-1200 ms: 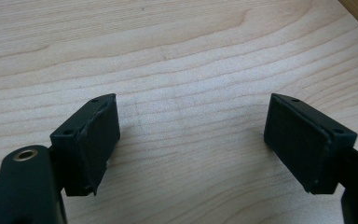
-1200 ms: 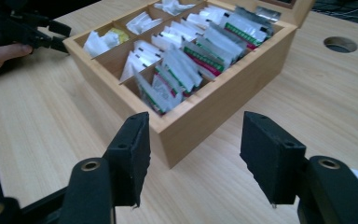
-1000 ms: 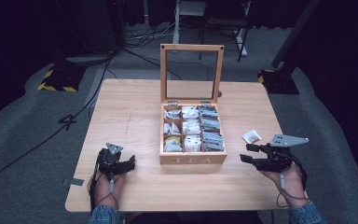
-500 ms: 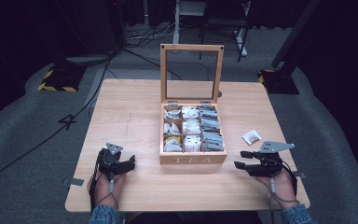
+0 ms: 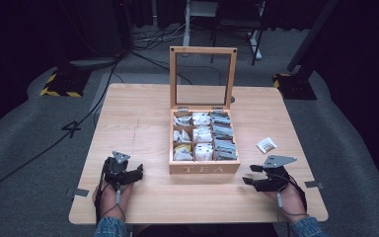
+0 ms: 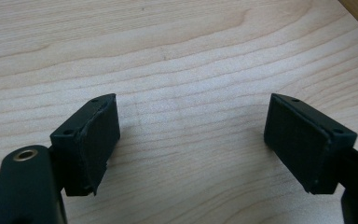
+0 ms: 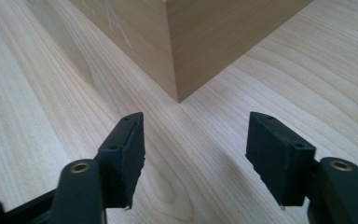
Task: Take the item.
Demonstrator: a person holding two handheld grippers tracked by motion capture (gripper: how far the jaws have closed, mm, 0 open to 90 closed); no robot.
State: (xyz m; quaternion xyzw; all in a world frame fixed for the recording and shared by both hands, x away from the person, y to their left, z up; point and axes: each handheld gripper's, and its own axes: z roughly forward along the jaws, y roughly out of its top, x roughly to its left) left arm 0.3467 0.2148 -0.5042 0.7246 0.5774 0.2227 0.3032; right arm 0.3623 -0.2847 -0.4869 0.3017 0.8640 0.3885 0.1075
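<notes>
The pale square wooden table (image 5: 143, 128) takes up the middle of the high view. At its centre stands the light wooden tea box (image 5: 205, 168) with "TEA" on its front wall, its glass-paned lid (image 5: 203, 76) upright behind it, and nine compartments packed with white and grey tea bag sachets (image 5: 202, 134). In the right gripper view, the near corner of that box (image 7: 200, 42) rises in the upper middle of the frame.

The black left gripper (image 5: 137, 173) sits in the lower left of the high view, well apart from the box. In its own view, the fingers (image 6: 98, 135) stand wide with only bare wood between them. The black right gripper (image 5: 250, 175) lies in the lower right, just beside the box's front corner. Its fingers (image 7: 123, 149) have just been opening and are now wide, with nothing between them.

A small white loose tea sachet (image 5: 266, 144) lies on the table to the right of the box, above the right gripper.

The main risk appears to be the right gripper. It is so close to the box corner that a careless swing towards the loose sachet could knock the box askew or tip the lid shut. The flat sachet may also slide rather than lift.
</notes>
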